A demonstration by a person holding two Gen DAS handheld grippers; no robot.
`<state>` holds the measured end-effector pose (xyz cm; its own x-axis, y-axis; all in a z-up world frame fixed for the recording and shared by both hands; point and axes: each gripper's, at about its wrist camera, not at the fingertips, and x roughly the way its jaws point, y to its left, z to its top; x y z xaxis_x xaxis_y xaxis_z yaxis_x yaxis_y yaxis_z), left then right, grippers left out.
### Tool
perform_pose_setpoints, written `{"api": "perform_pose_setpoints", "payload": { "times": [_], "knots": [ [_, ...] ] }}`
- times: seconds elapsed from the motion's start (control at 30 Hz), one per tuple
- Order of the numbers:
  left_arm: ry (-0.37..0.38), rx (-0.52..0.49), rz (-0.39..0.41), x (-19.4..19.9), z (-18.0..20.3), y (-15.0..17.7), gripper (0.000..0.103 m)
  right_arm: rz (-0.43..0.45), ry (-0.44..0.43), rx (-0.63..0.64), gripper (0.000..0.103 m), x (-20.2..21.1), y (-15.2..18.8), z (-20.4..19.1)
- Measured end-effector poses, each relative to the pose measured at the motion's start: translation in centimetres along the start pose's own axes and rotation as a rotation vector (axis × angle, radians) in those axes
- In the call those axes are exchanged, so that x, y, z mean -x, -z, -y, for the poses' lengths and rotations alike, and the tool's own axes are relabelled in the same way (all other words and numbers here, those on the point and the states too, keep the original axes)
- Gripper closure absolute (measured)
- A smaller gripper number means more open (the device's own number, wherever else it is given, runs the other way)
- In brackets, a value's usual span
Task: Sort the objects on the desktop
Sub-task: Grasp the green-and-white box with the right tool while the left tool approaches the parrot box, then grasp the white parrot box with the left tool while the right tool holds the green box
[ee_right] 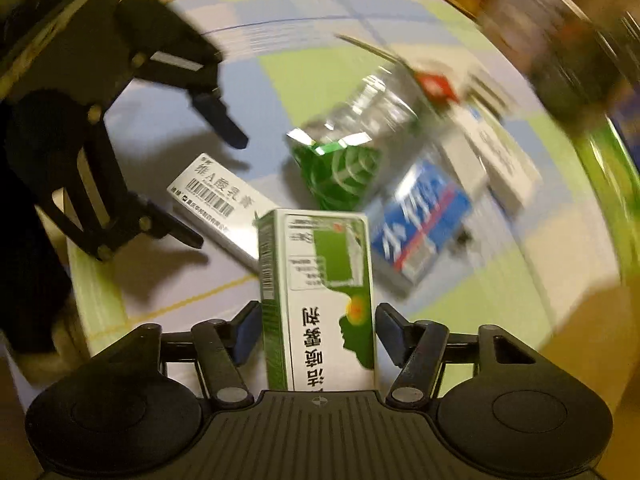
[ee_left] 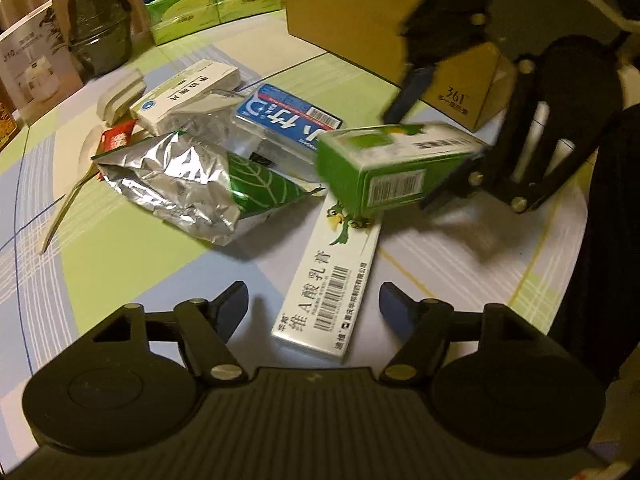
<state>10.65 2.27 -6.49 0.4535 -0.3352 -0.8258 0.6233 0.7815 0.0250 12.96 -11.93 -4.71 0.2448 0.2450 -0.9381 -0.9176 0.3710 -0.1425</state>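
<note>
The right gripper point(ee_right: 316, 330) is clamped on a green-and-white medicine box point(ee_right: 320, 300), its two pads pressed against the box's long sides; in the left wrist view the same box point(ee_left: 396, 168) is carried clear of the checked tablecloth point(ee_left: 120, 248), above one end of a long white ointment carton point(ee_left: 328, 280) printed with a barcode. The left gripper point(ee_left: 314, 308) hangs with its fingers spread apart and nothing between them, straddling the near end of that carton without touching it. Toward the middle of the table lies a heap of other items: a crumpled silver-and-green foil pouch point(ee_left: 188, 188), a blue-labelled clear case point(ee_left: 284, 116), a white pill box point(ee_left: 188, 92) and a small red packet point(ee_left: 118, 138). A brown cardboard box point(ee_left: 352, 4) stands at the table's far edge.
</note>
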Motion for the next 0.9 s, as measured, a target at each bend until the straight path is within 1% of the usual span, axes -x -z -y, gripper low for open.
{"api": "perform_pose_setpoints", "payload": {
  "times": [0.1, 0.17, 0.2, 0.27, 0.33, 0.37, 0.43, 0.47, 0.5, 0.53, 0.6, 0.8, 0.9],
  "knots": [
    [0.009, -0.01, 0.008, -0.3, 0.5, -0.4, 0.039, 0.009, 0.013, -0.281, 0.045, 1.0, 1.7, 0.8],
    [0.014, -0.024, 0.012, -0.5, 0.9, -0.8, 0.045, 0.014, 0.027, -0.456, 0.045, 1.4, 3.1, 1.0],
    [0.013, -0.026, 0.015, -0.6, 1.0, -1.0, 0.046, 0.014, 0.052, -0.516, 0.045, 1.5, 3.7, 1.0],
    [0.013, -0.023, 0.013, -0.8, 1.3, -1.4, 0.055, 0.031, 0.11, -0.618, 0.045, 1.9, 4.8, 0.7],
    [-0.003, -0.021, 0.008, -1.1, 1.5, -1.7, 0.061, 0.065, 0.154, -0.717, 0.045, 2.6, 6.0, 0.5],
    [-0.01, -0.022, 0.002, -1.2, 1.5, -1.7, 0.064, 0.079, 0.168, -0.749, 0.045, 2.8, 6.6, 0.3],
    [-0.006, -0.021, -0.006, -1.2, 1.5, -1.6, 0.065, 0.105, 0.183, -0.782, 0.044, 2.8, 7.4, 0.0],
    [-0.001, -0.015, -0.006, -1.0, 1.4, -1.5, 0.066, 0.118, 0.177, -0.795, 0.044, 2.7, 7.9, -0.1],
    [0.001, -0.009, -0.003, -0.8, 1.3, -1.4, 0.066, 0.124, 0.166, -0.804, 0.042, 2.7, 8.1, -0.2],
    [0.003, -0.001, 0.002, -0.7, 1.1, -1.3, 0.066, 0.129, 0.157, -0.812, 0.037, 2.7, 8.5, -0.3],
    [0.005, 0.011, 0.003, -0.6, 1.0, -1.1, 0.065, 0.149, 0.138, -0.821, 0.033, 2.7, 9.2, -0.4],
    [-0.001, -0.006, 0.002, -1.3, 1.4, -1.3, 0.065, 0.228, 0.111, -0.868, 0.032, 2.3, 10.2, -0.5],
    [0.005, -0.003, 0.002, -1.7, 1.5, -1.6, 0.065, 0.235, 0.097, -0.884, 0.032, 1.9, 10.2, -0.4]
  ]
}}
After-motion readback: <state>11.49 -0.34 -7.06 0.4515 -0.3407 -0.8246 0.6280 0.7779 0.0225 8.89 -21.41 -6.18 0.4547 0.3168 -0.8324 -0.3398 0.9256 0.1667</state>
